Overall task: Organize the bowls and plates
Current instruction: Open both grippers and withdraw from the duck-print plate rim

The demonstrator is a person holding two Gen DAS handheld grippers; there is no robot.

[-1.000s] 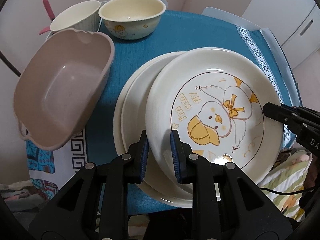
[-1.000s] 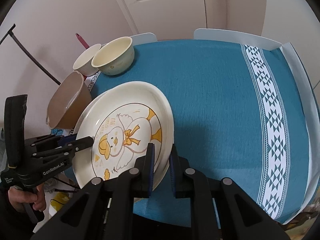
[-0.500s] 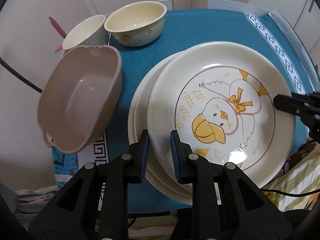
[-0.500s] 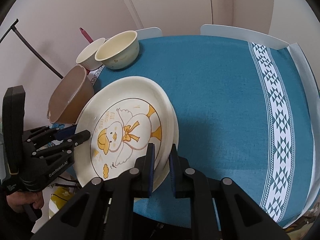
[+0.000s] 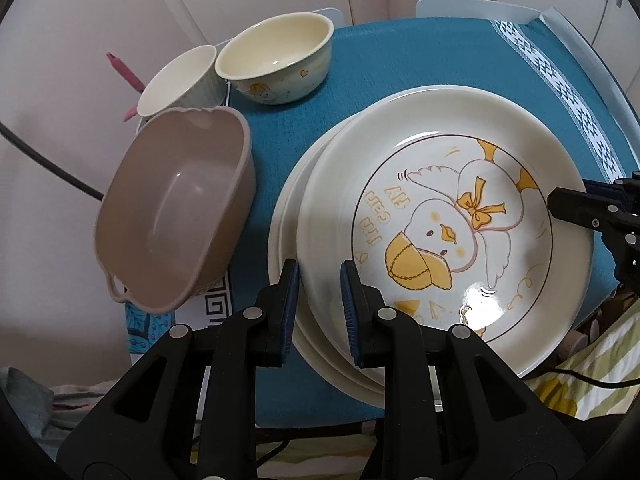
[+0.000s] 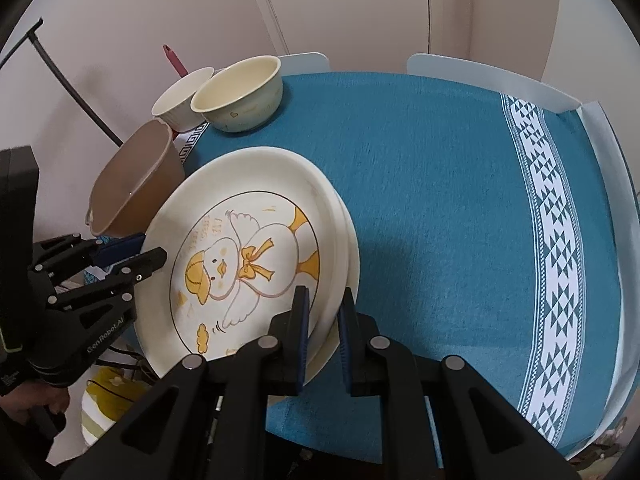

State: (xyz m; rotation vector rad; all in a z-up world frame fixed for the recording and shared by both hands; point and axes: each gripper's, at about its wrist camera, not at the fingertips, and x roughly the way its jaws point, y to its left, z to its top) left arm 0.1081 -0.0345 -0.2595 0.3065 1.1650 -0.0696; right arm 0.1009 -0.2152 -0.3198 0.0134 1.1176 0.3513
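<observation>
A stack of cream plates, the top plate (image 5: 444,224) printed with a yellow duck, hangs tilted over the near left corner of the blue tablecloth (image 6: 440,184). My left gripper (image 5: 320,296) is shut on the stack's rim at one side. On the opposite side my right gripper (image 6: 324,320) is shut on the rim too. Each gripper shows in the other's view: the right gripper (image 5: 576,208) at the plate's right edge, the left gripper (image 6: 132,256) at the duck plate (image 6: 248,264). A cream duck bowl (image 5: 276,64) and a white ribbed bowl (image 5: 180,80) stand at the far left corner.
A taupe plastic basin (image 5: 172,216) sits at the table's left edge, close beside the plates. A pink utensil handle (image 5: 122,70) pokes up behind the bowls. The cloth's white patterned band (image 6: 560,248) runs down the right. A hand (image 6: 28,404) holds the left gripper.
The left gripper has turned and tipped up, so the bowls and basin sit lower and further right in its view. Both grippers keep their hold on the plate stack.
</observation>
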